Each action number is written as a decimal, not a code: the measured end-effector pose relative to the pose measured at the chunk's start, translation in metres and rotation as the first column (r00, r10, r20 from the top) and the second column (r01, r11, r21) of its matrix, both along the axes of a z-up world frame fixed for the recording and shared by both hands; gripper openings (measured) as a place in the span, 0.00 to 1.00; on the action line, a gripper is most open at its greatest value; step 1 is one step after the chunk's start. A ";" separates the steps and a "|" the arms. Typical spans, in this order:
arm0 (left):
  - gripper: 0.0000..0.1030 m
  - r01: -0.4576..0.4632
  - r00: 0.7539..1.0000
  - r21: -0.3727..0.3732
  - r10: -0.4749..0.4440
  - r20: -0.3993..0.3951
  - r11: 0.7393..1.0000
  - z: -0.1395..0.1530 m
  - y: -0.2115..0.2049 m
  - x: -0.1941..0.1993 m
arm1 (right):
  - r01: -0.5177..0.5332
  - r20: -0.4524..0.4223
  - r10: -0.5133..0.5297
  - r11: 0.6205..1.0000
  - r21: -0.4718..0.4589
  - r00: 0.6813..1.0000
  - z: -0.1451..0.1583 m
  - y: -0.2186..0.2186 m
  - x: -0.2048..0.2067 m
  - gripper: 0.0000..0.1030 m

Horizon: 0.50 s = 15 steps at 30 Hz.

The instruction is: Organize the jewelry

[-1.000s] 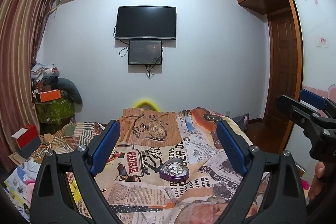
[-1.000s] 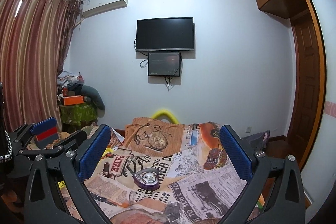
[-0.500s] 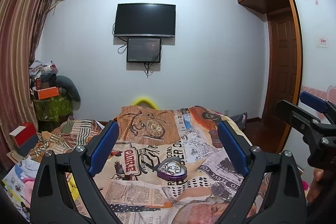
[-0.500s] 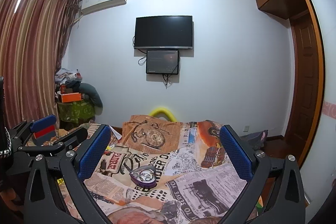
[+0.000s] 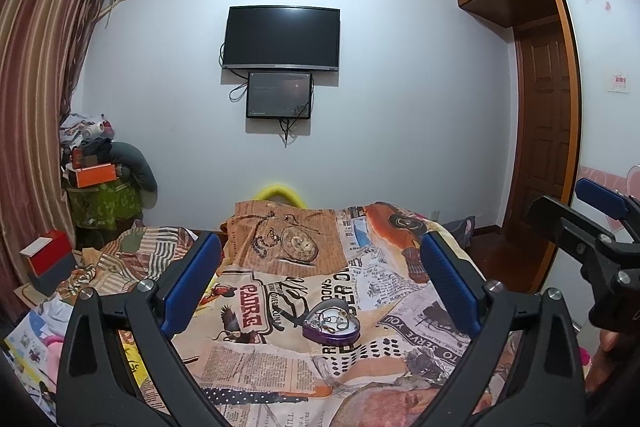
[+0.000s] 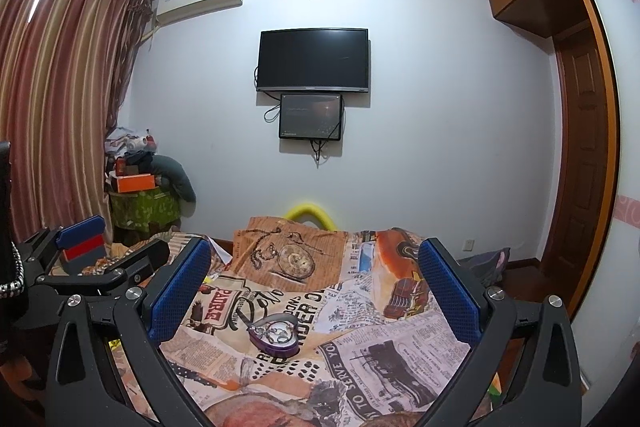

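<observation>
A purple heart-shaped jewelry box (image 5: 331,324) sits open on the newspaper-print bedspread (image 5: 256,355), with silver rings and chains inside. It also shows in the right wrist view (image 6: 274,335). My left gripper (image 5: 320,283) is open and empty, held above and short of the box. My right gripper (image 6: 314,287) is open and empty too, with the box low between its fingers. The right gripper also shows at the right edge of the left wrist view (image 5: 592,227), and the left gripper at the left of the right wrist view (image 6: 96,259).
A TV (image 5: 282,39) and a smaller screen (image 5: 279,95) hang on the far wall. Piled boxes and clothes (image 5: 100,183) stand at the left by the curtain (image 5: 36,107). A red box (image 5: 46,259) lies left of the bed. A wooden door (image 5: 544,147) is at the right.
Both views have tilted slightly downward and drifted; the box sits a little lower and nearer between the fingers. Both grippers stay open and nothing was grasped.
</observation>
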<state>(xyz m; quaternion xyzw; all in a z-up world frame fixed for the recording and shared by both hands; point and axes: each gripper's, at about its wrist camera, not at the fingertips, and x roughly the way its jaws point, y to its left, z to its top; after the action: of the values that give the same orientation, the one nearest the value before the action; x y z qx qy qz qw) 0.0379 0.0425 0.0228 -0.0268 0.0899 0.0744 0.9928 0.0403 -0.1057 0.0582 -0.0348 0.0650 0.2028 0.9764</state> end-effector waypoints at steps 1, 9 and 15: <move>0.97 0.002 1.000 -0.002 -0.002 -0.001 1.000 0.000 0.000 0.000 | 0.001 0.000 -0.001 1.000 0.002 1.000 0.000 0.000 0.000 1.00; 0.97 0.006 1.000 -0.006 -0.006 0.002 1.000 0.001 0.001 -0.001 | 0.003 -0.009 -0.003 1.000 0.004 1.000 -0.003 -0.002 0.002 1.00; 0.97 0.016 1.000 -0.008 -0.016 0.006 1.000 0.002 0.001 -0.002 | 0.003 -0.014 -0.003 1.000 0.010 1.000 -0.003 -0.005 0.003 1.00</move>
<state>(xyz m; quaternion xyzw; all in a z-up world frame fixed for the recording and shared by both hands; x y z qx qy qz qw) 0.0359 0.0431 0.0244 -0.0302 0.0873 0.0660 0.9935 0.0431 -0.1109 0.0549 -0.0285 0.0710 0.2020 0.9764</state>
